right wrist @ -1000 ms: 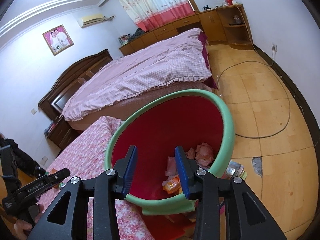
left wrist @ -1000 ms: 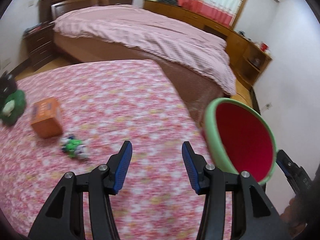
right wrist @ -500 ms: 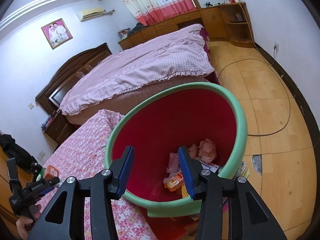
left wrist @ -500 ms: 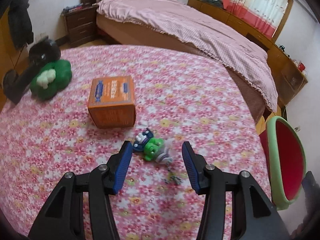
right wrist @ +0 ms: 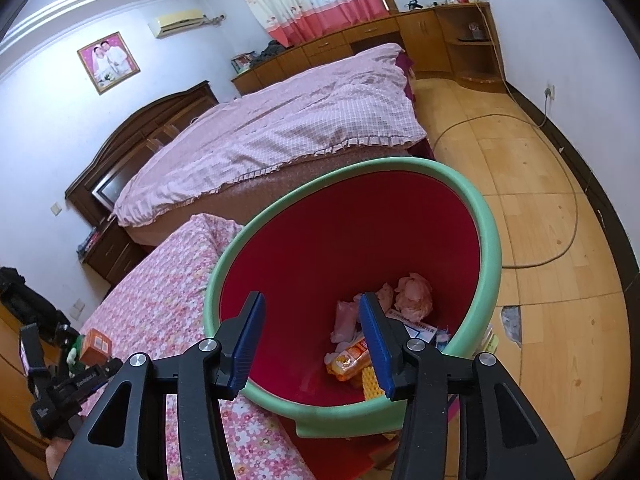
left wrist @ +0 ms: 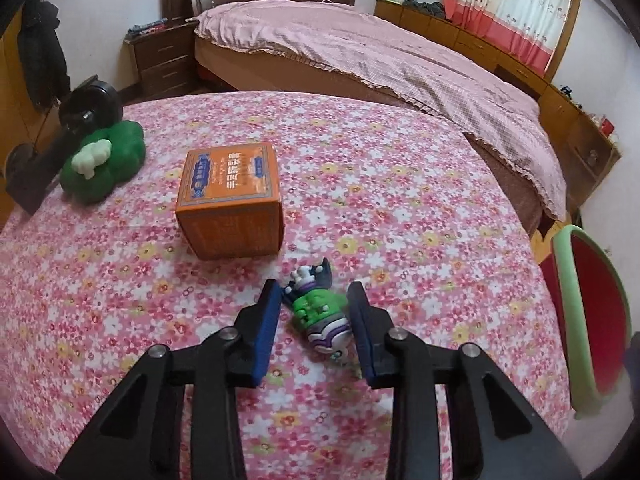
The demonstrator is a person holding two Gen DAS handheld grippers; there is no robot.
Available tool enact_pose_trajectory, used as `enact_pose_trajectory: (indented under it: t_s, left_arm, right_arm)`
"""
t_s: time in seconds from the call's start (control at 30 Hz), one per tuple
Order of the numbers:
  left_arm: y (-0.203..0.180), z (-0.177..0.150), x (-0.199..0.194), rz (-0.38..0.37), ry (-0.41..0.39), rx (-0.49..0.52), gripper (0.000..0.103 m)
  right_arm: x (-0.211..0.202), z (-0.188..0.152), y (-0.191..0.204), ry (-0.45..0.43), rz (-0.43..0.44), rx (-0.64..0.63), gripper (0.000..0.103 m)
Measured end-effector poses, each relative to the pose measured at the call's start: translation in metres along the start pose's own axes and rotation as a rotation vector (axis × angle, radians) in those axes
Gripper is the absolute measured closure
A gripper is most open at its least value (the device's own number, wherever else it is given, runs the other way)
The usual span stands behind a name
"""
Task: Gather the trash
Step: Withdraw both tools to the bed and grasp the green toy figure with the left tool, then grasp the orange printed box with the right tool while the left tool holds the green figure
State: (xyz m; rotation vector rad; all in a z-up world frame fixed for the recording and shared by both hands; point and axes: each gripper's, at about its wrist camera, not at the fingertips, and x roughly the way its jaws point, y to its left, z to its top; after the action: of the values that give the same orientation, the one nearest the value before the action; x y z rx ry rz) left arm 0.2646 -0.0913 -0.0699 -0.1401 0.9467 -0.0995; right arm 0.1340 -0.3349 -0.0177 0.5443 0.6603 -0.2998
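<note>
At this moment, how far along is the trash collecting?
Some is done: crumpled tissues and an orange wrapper lie in the bin. In hand: the open left gripper straddles the green toy on the floral tablecloth, not yet closed. Left: the orange box and green lump. The right gripper, open, hangs over the bin.

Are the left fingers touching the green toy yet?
Apart. The left wrist view shows tablecloth between the green toy and each open pad of the left gripper.
</note>
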Motion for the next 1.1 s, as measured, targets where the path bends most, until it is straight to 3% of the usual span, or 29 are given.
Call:
enact_pose_trajectory:
  t_s: [0.03,0.2,0.43,0.77,1.1]
  left_arm:
    - [0.002,0.0,-0.002,-0.004,0.001,-0.005,0.078]
    - [0.017,-0.002,-0.014,-0.06,0.007,-0.035,0.078]
    - [0.046,0.004,-0.044,-0.08,-0.044,-0.058,0.078]
    - [0.109,0.025,-0.072,0.022,-0.14,-0.079,0.078]
    - [0.16,0.024,-0.068,0.083,-0.181,-0.141,0.078]
  right_arm:
    - [-0.002,0.0,0.001,-0.001,0.003,-0.002,0.053]
    - [-0.009,0.0,0.014,-0.011,0.02,-0.018,0.053]
    - [-0.015,0.0,0.042,-0.014,0.057,-0.067,0.052]
    - [-0.013,-0.012,0.099,0.011,0.111,-0.161,0.036]
    - [0.011,-0.032,0.162,0.08,0.159,-0.247,0.027]
